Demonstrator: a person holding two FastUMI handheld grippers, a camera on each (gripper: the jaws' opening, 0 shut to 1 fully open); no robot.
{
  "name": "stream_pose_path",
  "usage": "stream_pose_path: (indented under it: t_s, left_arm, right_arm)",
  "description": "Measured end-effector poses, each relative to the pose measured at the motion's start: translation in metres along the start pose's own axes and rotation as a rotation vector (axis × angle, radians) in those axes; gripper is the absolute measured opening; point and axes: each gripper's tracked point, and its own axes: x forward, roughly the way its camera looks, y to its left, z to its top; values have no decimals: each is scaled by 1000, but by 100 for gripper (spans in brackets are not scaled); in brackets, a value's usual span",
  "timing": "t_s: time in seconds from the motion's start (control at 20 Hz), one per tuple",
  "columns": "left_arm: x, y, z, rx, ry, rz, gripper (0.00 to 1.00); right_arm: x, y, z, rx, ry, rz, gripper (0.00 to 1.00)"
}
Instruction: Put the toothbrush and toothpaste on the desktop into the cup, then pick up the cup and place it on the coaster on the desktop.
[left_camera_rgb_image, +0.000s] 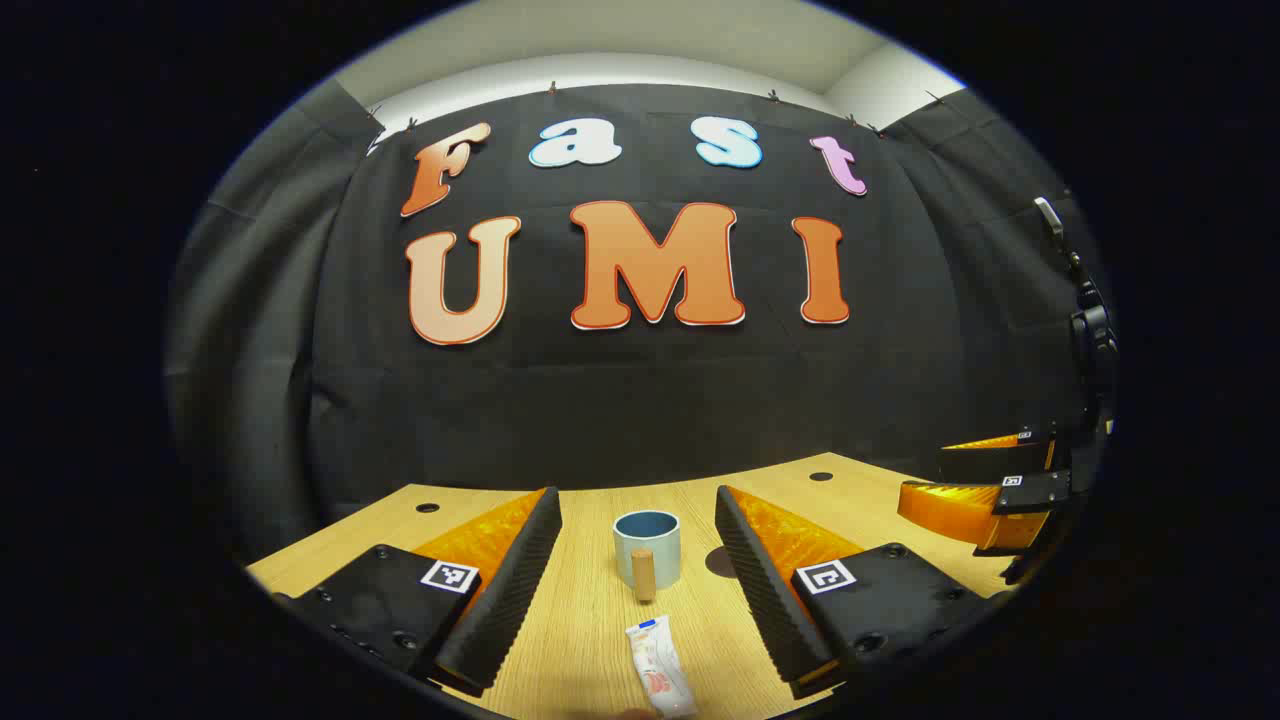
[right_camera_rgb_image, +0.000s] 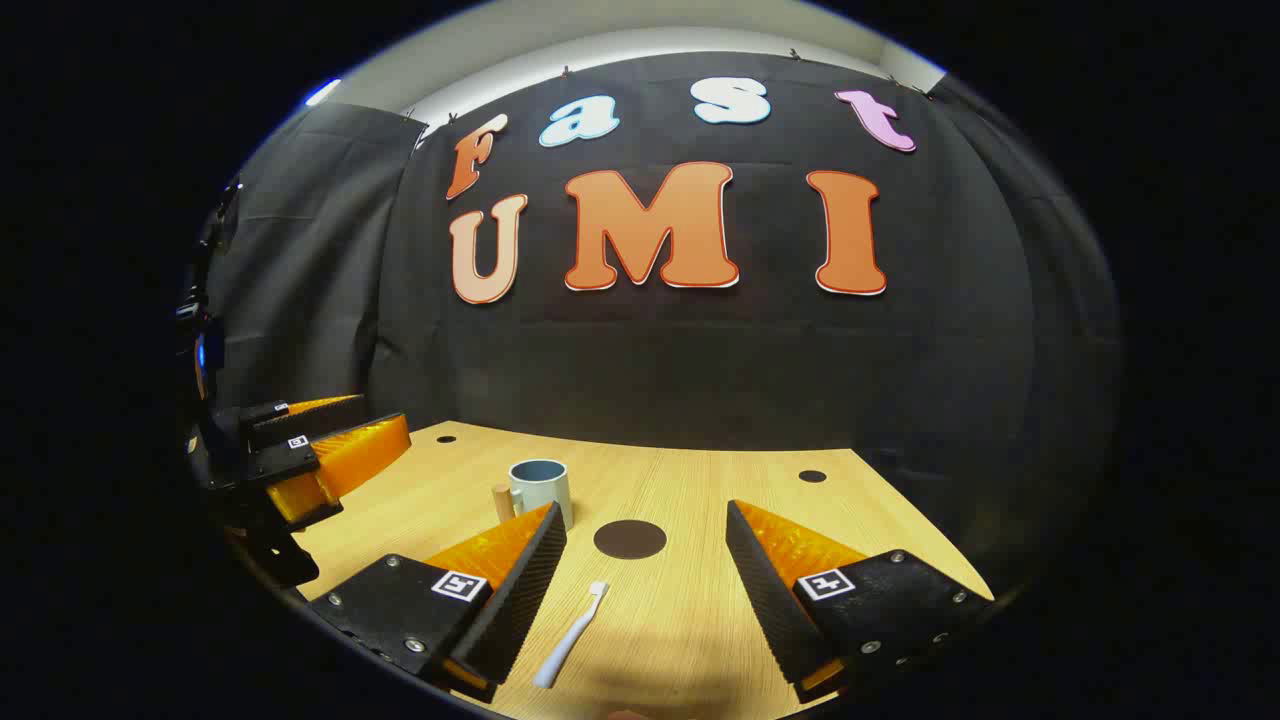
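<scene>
In the left gripper view, a pale blue cup (left_camera_rgb_image: 647, 547) with a wooden handle stands upright on the wooden desktop (left_camera_rgb_image: 590, 600). A white toothpaste tube (left_camera_rgb_image: 660, 667) lies in front of it, between the fingers of my open left gripper (left_camera_rgb_image: 637, 520). In the right gripper view, a white toothbrush (right_camera_rgb_image: 570, 634) lies between the fingers of my open right gripper (right_camera_rgb_image: 645, 520), head pointing away. A dark round coaster (right_camera_rgb_image: 630, 538) lies just past it, and the cup (right_camera_rgb_image: 540, 487) stands to the coaster's left. Both grippers hold nothing.
The other gripper shows at each view's edge: the right one (left_camera_rgb_image: 985, 490) at the desk's right side, the left one (right_camera_rgb_image: 320, 450) at its left. Small round holes (right_camera_rgb_image: 812, 476) sit near the desk's back corners. Black cloth walls the booth behind.
</scene>
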Motion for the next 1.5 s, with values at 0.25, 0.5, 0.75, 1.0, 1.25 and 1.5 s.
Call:
stream_pose_path:
  t_s: [0.25,0.5,0.75,1.0,1.25,1.5]
  left_arm:
    - [0,-8,-4,15,-5,-12,100]
    - [2,-14,-3,16,-5,-18,100]
    - [2,-9,-4,12,1,-10,100]
    - [4,-5,-15,5,30,-7,100]
    - [9,-9,-35,23,110,-28,100]
    - [16,-9,-60,0,206,-60,100]
  right_arm:
    - [0,4,0,-10,-3,11,97]
    - [1,7,1,-20,2,27,97]
    - [1,5,-1,-51,25,30,97]
    - [3,11,-8,-67,53,40,97]
    - [9,11,-28,-85,121,31,97]
    - [16,7,-57,-51,252,25,97]
